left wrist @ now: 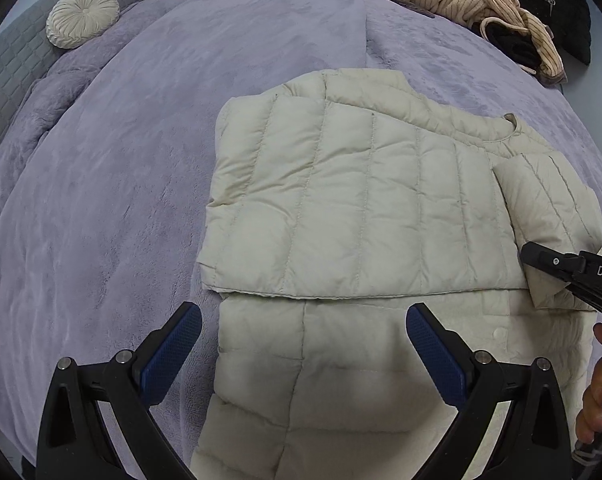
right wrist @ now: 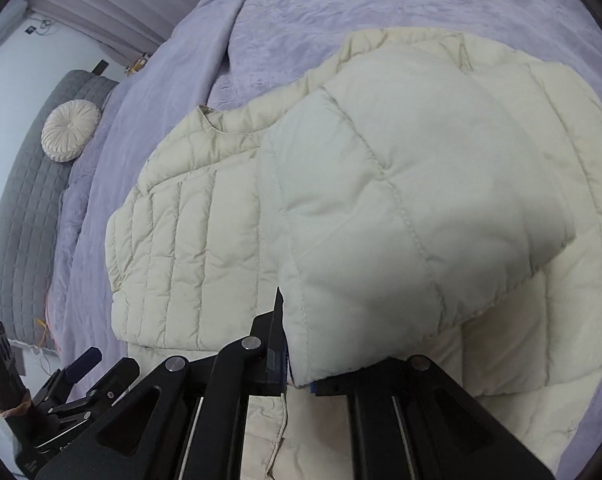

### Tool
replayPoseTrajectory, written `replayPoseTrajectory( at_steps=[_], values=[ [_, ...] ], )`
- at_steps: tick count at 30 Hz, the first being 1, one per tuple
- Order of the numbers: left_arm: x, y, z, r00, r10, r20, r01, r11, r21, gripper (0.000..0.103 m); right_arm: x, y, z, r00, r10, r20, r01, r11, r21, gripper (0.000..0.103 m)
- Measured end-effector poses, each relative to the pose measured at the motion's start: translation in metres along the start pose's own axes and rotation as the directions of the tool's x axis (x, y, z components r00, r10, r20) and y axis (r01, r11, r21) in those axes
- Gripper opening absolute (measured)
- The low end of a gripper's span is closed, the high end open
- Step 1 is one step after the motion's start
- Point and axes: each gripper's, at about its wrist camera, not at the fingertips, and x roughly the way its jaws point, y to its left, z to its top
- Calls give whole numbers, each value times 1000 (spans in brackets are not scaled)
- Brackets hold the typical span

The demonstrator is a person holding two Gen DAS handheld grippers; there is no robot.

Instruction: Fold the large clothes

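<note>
Jacket: a cream quilted puffer jacket [left wrist: 341, 200] lies flat on the bed [left wrist: 121, 200], partly folded; one quilted panel is doubled over the body, and its straight folded edge runs just in front of the left gripper
Sleeve: a sleeve [right wrist: 401, 200] of the jacket is lifted off the jacket's body and drapes forward over it
Left gripper: the left gripper [left wrist: 303, 336] hovers above the near part of the jacket; its jaws are spread wide with blue pads [left wrist: 173, 356], holding nothing
Right gripper: the right gripper [right wrist: 297, 380] is at the jacket's right side; its jaws are closed tight on the sleeve's edge
Bed: covered by a lilac plush blanket; the jacket sits near its middle
Cushion: a round pleated cream cushion [left wrist: 83, 16] rests far left of the jacket, against a grey quilted headboard [left wrist: 17, 64]
Other clothes: a striped beige garment [left wrist: 473, 4] and dark clothes [left wrist: 553, 4] are heaped well behind the jacket
</note>
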Motion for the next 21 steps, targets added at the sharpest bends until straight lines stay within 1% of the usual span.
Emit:
replayPoseTrajectory(
  at_steps=[1, 2, 3, 4, 5, 6, 9, 10, 11, 12, 13, 14, 16, 18, 20, 21],
  values=[
    [0, 2, 0, 1000, -4, 2, 4, 1000, -3, 102, -4, -2, 0, 1000, -3, 6, 3, 1000, 20, 23],
    [0, 5, 0, 1000, -9, 4, 9, 1000, -6, 102, -9, -6, -2, 1000, 0, 20, -1, 999, 42, 40],
    [0, 6, 1, 1000, -14, 7, 14, 1000, -10, 102, -16, -10, -4, 999, 2, 41, -5, 998, 65, 52],
    [-1, 8, 1, 1000, -19, 9, 19, 1000, -12, 102, -22, -14, -5, 998, -1, 64, -5, 996, 87, 69],
    [-1, 10, 3, 1000, -22, 12, 22, 1000, -14, 102, -32, -10, -4, 996, -7, 88, -2, 994, 111, 71],
    [-1, 11, 4, 1000, -27, 15, 27, 1000, -15, 102, -38, -13, -6, 994, -10, 106, -5, 990, 138, 71],
    [-3, 16, 9, 999, -36, 30, 37, 999, -18, 102, -55, -28, -9, 985, 2, 170, -44, 969, 242, 71],
    [-4, 17, 11, 999, -40, 35, 40, 999, -18, 102, -61, -34, -9, 981, 0, 192, -53, 961, 271, 70],
    [-4, 18, 13, 998, -42, 40, 43, 999, -15, 102, -67, -38, -9, 976, -10, 218, -57, 954, 296, 62],
    [-5, 18, 15, 998, -44, 45, 45, 999, -12, 102, -72, -42, -8, 970, -26, 241, -53, 948, 314, 51],
    [-5, 19, 17, 998, -45, 50, 46, 999, -10, 102, -75, -42, -5, 968, -51, 246, -32, 946, 322, 18],
    [-6, 20, 18, 998, -46, 53, 46, 999, -11, 102, -77, -39, -1, 967, -73, 245, -8, 950, 312, 8],
    [-7, 23, 20, 997, -49, 61, 51, 998, -21, 102, -76, -23, 9, 963, -99, 252, 41, 974, 225, 8],
    [-8, 29, 22, 997, -47, 68, 50, 998, -38, 102, -76, 4, 18, 957, -107, 268, 86, 992, 91, 8],
    [-9, 35, 24, 996, -33, 79, 37, 998, -54, 102, -68, 38, 21, 957, -97, 275, 120, 991, -66, 8],
    [-9, 39, 24, 996, -23, 83, 28, 998, -63, 102, -61, 55, 20, 960, -89, 266, 132, 980, -148, 8]
  ],
)
